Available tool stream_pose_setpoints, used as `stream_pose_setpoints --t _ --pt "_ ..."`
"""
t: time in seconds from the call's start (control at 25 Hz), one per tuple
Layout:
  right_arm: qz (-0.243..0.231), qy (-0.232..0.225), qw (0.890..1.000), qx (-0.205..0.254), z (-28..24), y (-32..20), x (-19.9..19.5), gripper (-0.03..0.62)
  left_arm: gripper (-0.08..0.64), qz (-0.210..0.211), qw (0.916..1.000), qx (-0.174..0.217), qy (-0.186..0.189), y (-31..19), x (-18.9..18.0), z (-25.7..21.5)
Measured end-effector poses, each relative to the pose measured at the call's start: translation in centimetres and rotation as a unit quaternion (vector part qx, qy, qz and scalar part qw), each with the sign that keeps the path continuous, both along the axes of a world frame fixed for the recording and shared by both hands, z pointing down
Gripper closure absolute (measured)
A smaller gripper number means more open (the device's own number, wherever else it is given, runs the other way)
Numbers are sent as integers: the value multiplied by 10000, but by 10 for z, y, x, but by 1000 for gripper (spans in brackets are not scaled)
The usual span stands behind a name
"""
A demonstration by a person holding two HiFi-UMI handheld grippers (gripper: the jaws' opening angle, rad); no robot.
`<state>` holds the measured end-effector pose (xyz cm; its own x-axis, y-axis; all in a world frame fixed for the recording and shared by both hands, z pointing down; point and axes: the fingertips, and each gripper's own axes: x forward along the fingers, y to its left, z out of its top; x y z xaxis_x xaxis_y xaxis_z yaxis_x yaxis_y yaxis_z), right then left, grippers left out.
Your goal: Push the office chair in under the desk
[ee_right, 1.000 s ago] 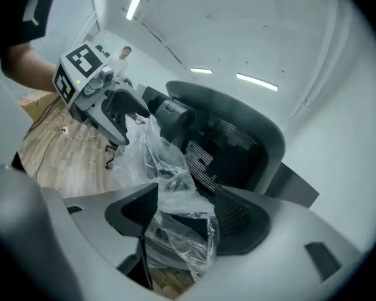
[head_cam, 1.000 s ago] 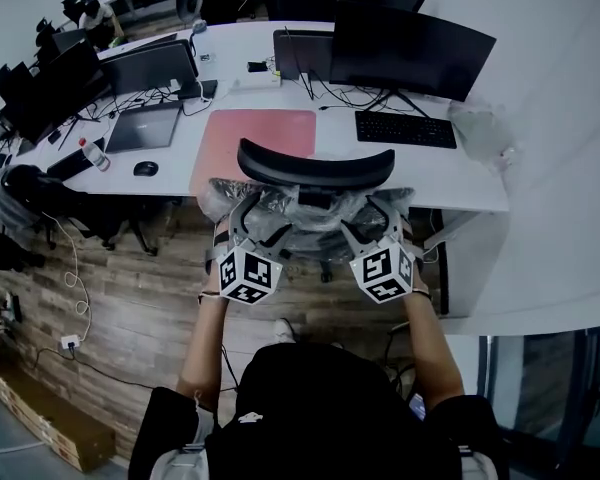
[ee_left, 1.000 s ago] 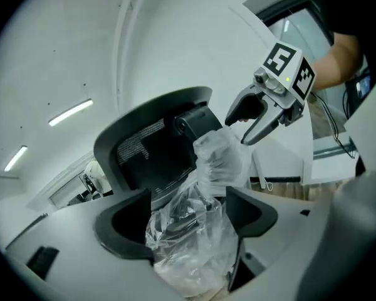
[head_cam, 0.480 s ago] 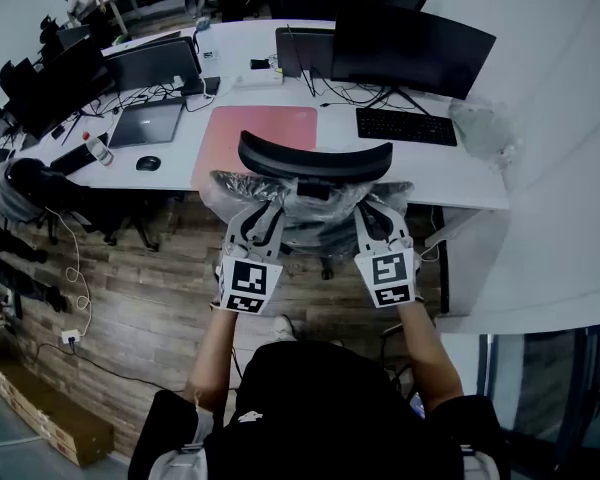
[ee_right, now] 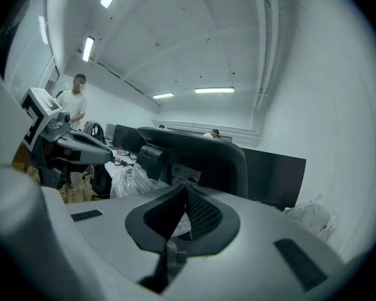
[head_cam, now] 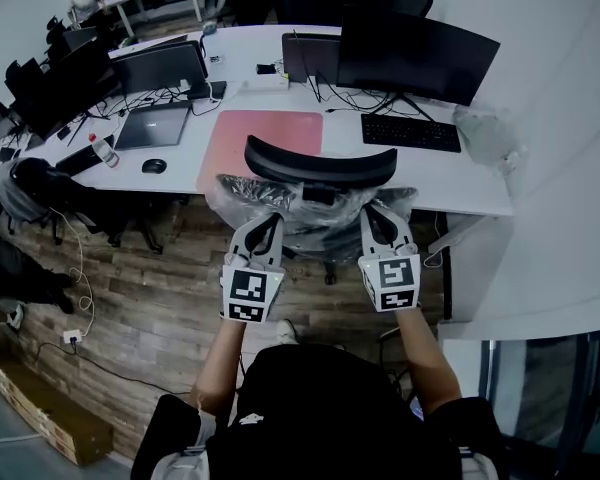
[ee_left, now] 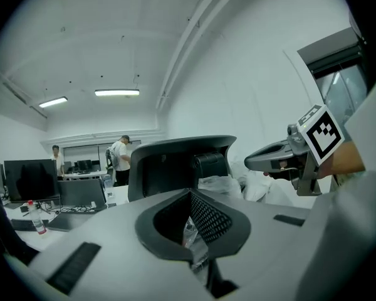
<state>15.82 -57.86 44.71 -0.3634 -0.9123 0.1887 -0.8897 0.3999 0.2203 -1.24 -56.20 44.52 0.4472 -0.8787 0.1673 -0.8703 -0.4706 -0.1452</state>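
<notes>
The office chair, with a black curved headrest point(head_cam: 320, 165) and a backrest in crinkled clear plastic point(head_cam: 310, 213), stands just short of the white desk point(head_cam: 460, 176). My left gripper point(head_cam: 264, 222) meets the top left of the backrest, and my right gripper point(head_cam: 376, 214) the top right. Both are shut, each with a fold of the plastic wrap caught in the seam of its jaws, as the left gripper view point(ee_left: 197, 256) and the right gripper view point(ee_right: 170, 243) show. The headrest point(ee_left: 175, 165) rises just beyond the jaws.
On the desk lie a pink mat point(head_cam: 265, 133), a keyboard point(head_cam: 410, 133), a black monitor point(head_cam: 415, 53), a laptop point(head_cam: 155, 126) and a plastic bag point(head_cam: 485, 133). Another dark chair point(head_cam: 40, 183) stands at the left. Cables point(head_cam: 75, 288) trail over the wooden floor.
Both pairs of jaws stood open at the backrest a second ago and have closed on its plastic wrap. The hands have shifted only slightly.
</notes>
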Motion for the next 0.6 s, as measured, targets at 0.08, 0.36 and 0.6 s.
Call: stream_pose_setpoints --t 0.08,0.36,0.6 --pt "-1 -41 10000 -26 1 0 0 568 546 -26 10000 29 32 0 -2 -2" --pt "27 -53 10000 -28 0 1 1 568 546 -36 9999 84 81 2 -2 -7" --pt "51 -60 10000 -27 0 3 5 568 546 -42 9999 103 77 4 0 -7"
